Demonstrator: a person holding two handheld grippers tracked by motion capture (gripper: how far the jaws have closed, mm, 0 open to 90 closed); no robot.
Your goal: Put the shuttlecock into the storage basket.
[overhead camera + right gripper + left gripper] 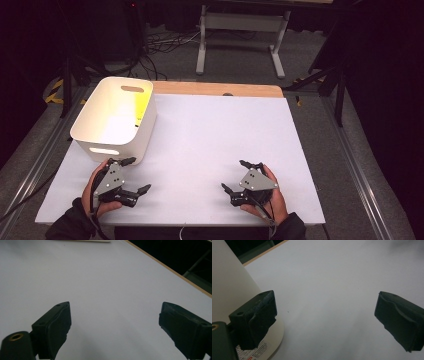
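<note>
A white plastic bin with handle slots stands at the table's left side, and something yellow lies against its inner right wall. My left gripper rests low near the front left, just below the bin's near corner, jaws wide open and holding nothing. In the left gripper view the bin wall rises right beside the left jaw, and my left gripper has only bare table between its jaws. My right gripper sits open at the front right, also nothing in it. The right gripper view shows my right gripper over bare white surface.
A white sheet covers the table, with a wooden strip along the far edge. Beyond stand a white desk frame and cables on the floor. Dark metal rails flank the table.
</note>
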